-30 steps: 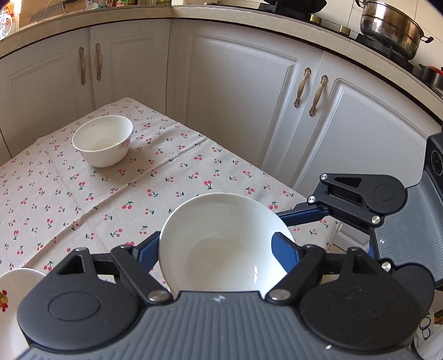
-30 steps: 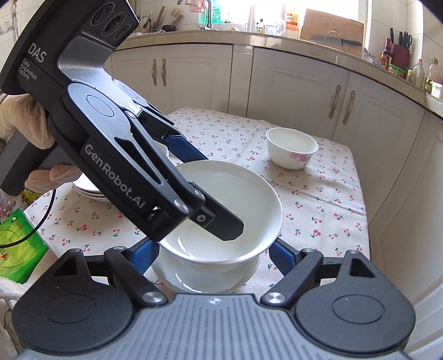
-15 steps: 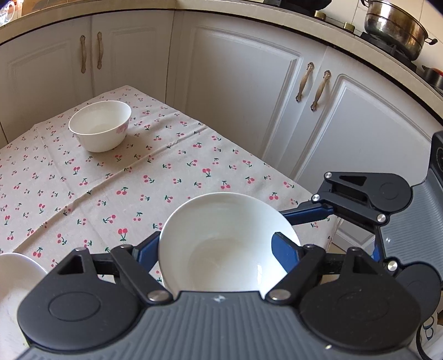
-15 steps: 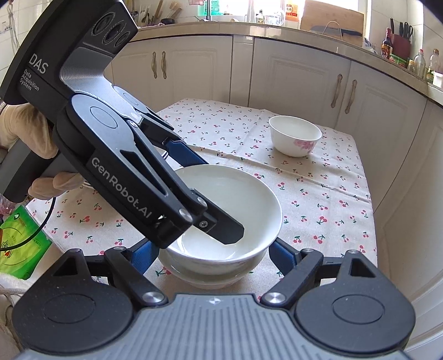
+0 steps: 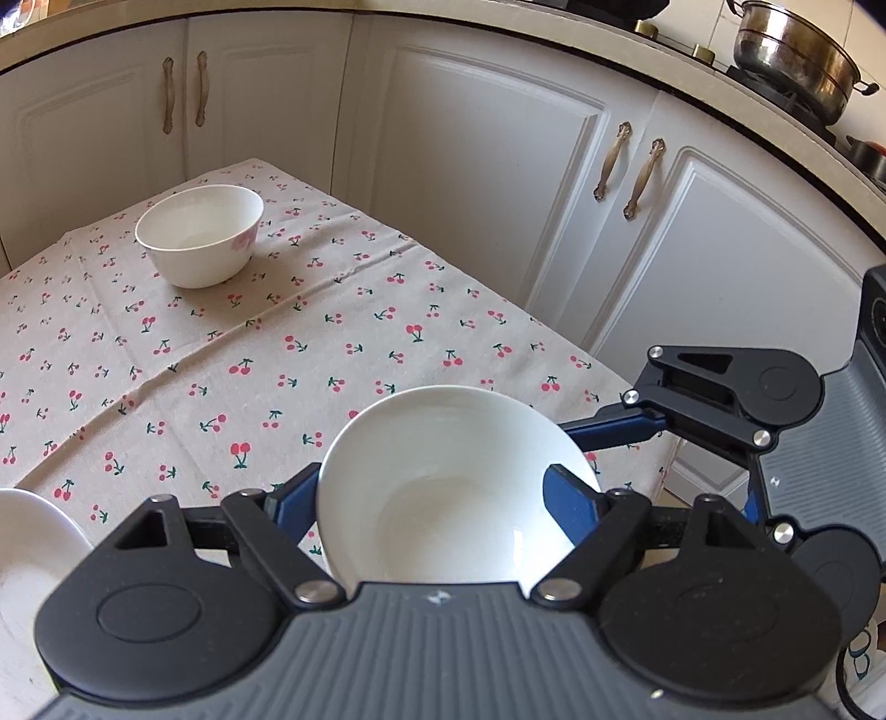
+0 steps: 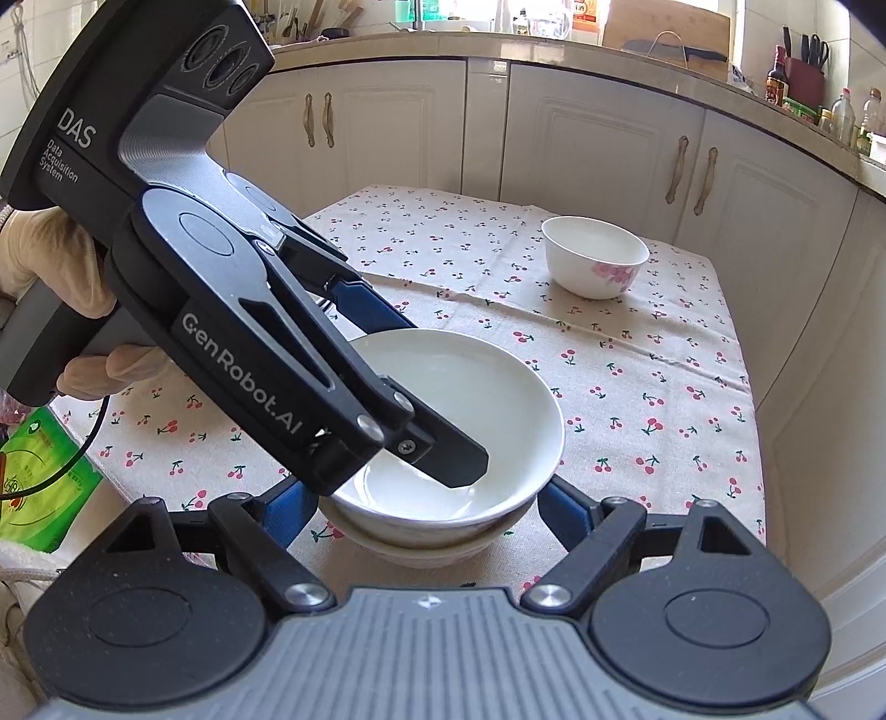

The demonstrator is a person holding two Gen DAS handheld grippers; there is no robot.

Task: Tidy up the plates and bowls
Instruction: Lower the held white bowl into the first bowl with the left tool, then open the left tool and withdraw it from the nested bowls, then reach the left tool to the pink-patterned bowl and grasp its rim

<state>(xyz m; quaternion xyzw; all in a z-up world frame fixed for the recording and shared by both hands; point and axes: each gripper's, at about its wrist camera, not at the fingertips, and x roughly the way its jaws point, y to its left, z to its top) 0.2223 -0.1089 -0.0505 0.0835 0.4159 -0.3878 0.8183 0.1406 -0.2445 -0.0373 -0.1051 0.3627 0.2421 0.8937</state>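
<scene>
Left gripper (image 6: 410, 387) blocks much of my right view; its fingers are closed on the rim of the upper bowl (image 6: 487, 399), nested in a lower bowl (image 6: 426, 548) I barely see. Right gripper (image 6: 426, 515) straddles that stack, contact unclear. Farther off on the cherry tablecloth (image 6: 637, 376), a flowered bowl (image 6: 595, 255) sits empty.

I am seeing bright daylight coming in from the window (image 6: 443, 14) far ahead of the right gripper, blowing out there. Glare is sitting on the bowl (image 5: 459, 498) between the left fingers. Shadows are falling soft under both grippers. The fisheye is bending the cabinets (image 5: 498, 166) and darkening the corners; everything is staying sharp.
</scene>
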